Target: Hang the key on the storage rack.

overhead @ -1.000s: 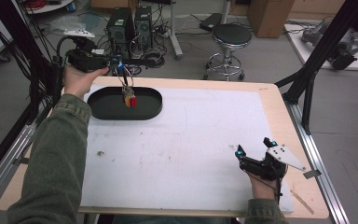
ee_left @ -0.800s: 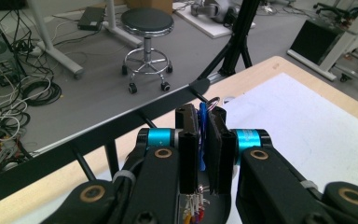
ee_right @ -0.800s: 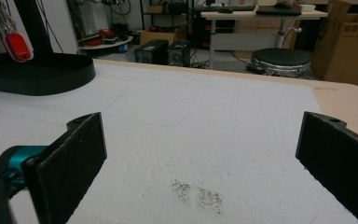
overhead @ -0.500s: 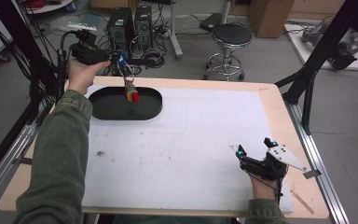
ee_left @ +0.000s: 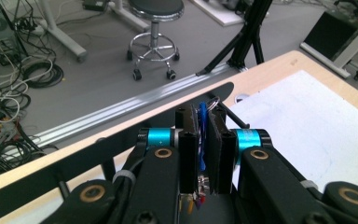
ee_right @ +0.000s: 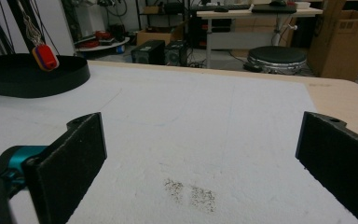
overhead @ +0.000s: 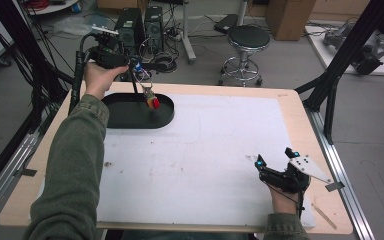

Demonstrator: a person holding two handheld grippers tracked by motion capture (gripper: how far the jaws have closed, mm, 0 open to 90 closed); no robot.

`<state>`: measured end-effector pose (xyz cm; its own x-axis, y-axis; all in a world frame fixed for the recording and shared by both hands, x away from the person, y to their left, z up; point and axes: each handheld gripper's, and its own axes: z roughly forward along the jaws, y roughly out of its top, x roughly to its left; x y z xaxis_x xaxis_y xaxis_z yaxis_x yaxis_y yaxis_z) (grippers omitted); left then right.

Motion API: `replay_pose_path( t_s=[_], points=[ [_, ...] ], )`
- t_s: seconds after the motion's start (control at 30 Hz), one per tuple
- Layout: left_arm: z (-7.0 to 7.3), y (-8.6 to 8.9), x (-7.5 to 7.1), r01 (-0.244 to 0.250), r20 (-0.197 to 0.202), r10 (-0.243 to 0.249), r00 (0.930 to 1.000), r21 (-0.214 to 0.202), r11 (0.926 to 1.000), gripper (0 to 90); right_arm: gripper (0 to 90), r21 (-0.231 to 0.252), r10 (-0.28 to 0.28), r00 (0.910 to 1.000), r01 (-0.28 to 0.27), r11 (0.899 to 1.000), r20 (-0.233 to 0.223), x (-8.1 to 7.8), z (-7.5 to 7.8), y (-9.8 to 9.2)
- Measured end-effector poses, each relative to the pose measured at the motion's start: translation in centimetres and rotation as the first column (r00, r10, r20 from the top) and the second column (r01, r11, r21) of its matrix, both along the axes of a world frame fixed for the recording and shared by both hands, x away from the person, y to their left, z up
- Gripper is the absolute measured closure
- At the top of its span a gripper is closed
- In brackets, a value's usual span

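Note:
A keychain with a small red, orange and purple charm hangs over the right part of a black oval tray at the table's far left. My left gripper is above the tray's far rim, shut on the keychain's blue strap, with its metal ring poking out past the left gripper tips. The right gripper view shows the charm dangling clear above the tray. My right gripper rests near the front right corner, and the right gripper jaws stand wide open over bare mat.
A white mat covers most of the wooden table. A thin wooden stick lies by the front right corner. Beyond the far edge stand a stool and computer towers; black frame posts flank the table.
My left hand has carried the hanging charm to the right over the tray. The right hand has stayed still.

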<state>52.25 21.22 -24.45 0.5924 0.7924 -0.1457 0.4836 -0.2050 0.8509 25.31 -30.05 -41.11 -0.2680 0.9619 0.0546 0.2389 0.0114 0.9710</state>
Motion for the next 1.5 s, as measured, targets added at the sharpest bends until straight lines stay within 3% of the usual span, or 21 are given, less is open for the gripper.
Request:
replay_pose_path(
  t_s=[0.3,0.33,0.4,0.47,0.53,0.57,0.63,1.0,1.23,1.37,1.5],
  points=[
    [-0.4,-0.8,-0.1,0.032,-0.021,-0.032,0.9993,0.019,0.9993,83.8,0.6,-0.001,0.002,1.0,-0.002,1.0,0.003,0.0,0.0,0.1],
    [-0.4,-1.0,-0.1,0.032,-0.02,-0.032,0.9993,0.037,0.9988,83.7,0.6,-0.001,0.001,1.0,-0.001,1.0,0.002,-0.1,0.0,0.0],
    [-0.4,-1.0,-0.2,0.034,-0.024,-0.034,0.9992,0.036,0.9988,83.4,0.6,0.0,0.003,1.0,-0.003,1.0,0.003,0.0,0.0,0.1],
    [-0.3,-0.8,-0.2,0.031,-0.051,-0.03,0.9982,0.016,0.9994,81.7,0.6,0.001,0.002,1.0,-0.002,1.0,0.003,0.0,0.0,0.1],
    [-0.3,-0.7,-0.1,0.026,-0.066,-0.026,0.9975,0.0,0.9997,69.8,0.6,-0.001,0.003,1.0,-0.003,1.0,0.005,0.0,0.0,0.1],
    [-0.3,-0.6,-0.1,0.025,-0.08,-0.026,0.9964,-0.013,0.9996,69.8,0.6,-0.001,0.003,1.0,-0.003,1.0,0.005,0.0,0.0,0.0],
    [-0.5,-0.4,-0.1,0.037,-0.114,-0.04,0.9927,-0.029,0.9989,59.9,0.6,0.002,0.005,1.0,-0.005,1.0,0.002,0.0,0.0,0.1],
    [-1.7,0.3,-0.7,0.041,-0.103,-0.052,0.9933,-0.11,0.9931,41.6,0.7,0.001,0.01,0.9999,-0.01,1.0,0.005,0.0,0.1,0.2],
    [-1.8,-0.9,-2.1,0.074,-0.057,-0.075,0.9955,-0.026,0.9969,21.0,0.7,0.004,0.009,0.9999,-0.009,1.0,0.005,0.0,0.1,0.2],
    [-1.7,-1.5,-2.7,0.057,-0.047,-0.057,0.9973,-0.003,0.9984,9.4,0.7,0.005,0.011,0.9999,-0.011,1.0,0.004,-0.1,0.1,0.2],
    [-1.8,-1.7,-3.1,0.072,-0.06,-0.072,0.9956,0.002,0.9974,5.4,0.7,0.007,0.013,0.9999,-0.013,1.0,0.005,-0.1,0.1,0.2]
  ],
)
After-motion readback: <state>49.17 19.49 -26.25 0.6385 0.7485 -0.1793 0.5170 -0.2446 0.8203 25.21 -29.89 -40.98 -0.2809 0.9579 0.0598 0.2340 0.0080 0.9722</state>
